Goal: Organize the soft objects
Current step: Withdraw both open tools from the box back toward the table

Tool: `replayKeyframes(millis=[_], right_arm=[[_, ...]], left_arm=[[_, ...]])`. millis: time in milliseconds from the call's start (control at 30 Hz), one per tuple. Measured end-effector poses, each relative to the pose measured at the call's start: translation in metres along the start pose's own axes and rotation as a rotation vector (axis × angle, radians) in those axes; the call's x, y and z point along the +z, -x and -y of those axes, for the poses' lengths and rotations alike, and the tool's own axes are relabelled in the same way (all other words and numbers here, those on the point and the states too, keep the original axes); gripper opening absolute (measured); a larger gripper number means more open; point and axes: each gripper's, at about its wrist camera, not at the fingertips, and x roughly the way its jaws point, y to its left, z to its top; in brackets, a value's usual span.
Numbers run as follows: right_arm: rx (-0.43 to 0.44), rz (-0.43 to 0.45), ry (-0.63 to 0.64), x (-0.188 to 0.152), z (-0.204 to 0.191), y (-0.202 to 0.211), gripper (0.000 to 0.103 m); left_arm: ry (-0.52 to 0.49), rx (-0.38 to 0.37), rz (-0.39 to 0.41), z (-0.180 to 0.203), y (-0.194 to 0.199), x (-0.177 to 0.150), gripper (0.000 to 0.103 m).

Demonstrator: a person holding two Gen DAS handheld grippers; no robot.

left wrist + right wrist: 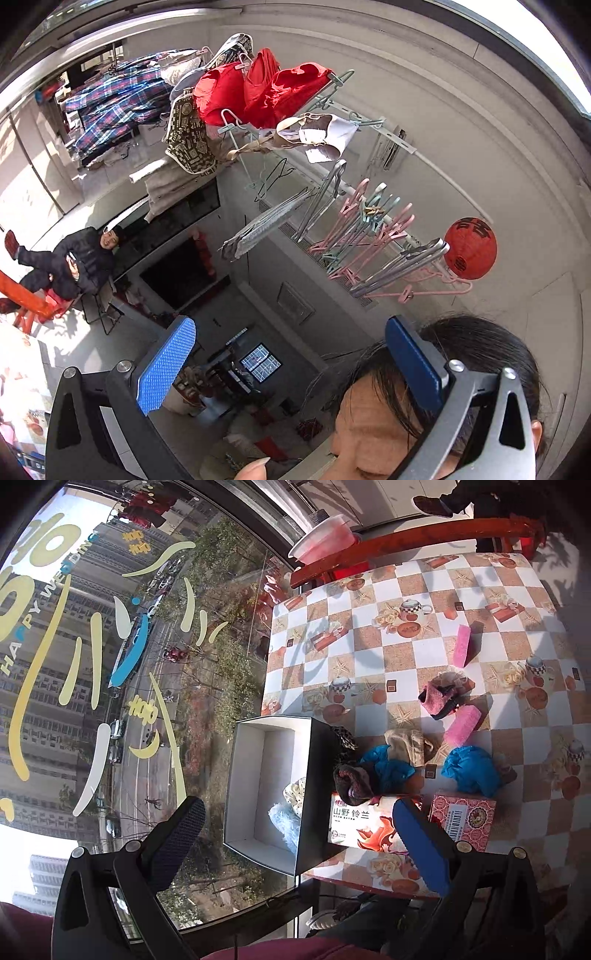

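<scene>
Open white-lined cardboard box (pixel 264 786) sits at the checkered surface (pixel 406 590) edge beside the window; floor room inside is seen. Crumpled blue cloths (pixel 471 770), pink sponges (pixel 461 725) and dark socks (pixel 351 781) are scattered beyond right tongs (pixel 299 830), spread, empty. Left tongs (pixel 291 365), spread wide, are aimed up at hung laundry (pixel 258 88).

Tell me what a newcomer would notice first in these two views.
In the right wrist view, the open box at the checkered table's window edge, with two pale soft items inside, and bright blue cloths and pink sponges scattered beside it. In the left wrist view, red garments on the overhead rack and a red lantern further along it.
</scene>
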Motion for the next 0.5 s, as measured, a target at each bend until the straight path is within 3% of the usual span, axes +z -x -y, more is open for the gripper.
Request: replayKeyframes(millis=[233, 400, 500], right_arm=[[-0.032, 0.042, -0.087, 0.004, 0.042, 0.021, 0.103], [-0.062, 0.035, -0.128, 0.007, 0.068, 0.023, 0.102], [-0.073, 0.021, -0.138, 0.011, 0.079, 0.019, 0.103]], left_arm=[[0.021, -0.033, -0.065, -0.012, -0.025, -0.010, 0.103], [0.057, -0.012, -0.068, -0.026, -0.037, -0.013, 0.103], [0.025, 0.003, -0.068, -0.034, -0.038, -0.015, 0.103]])
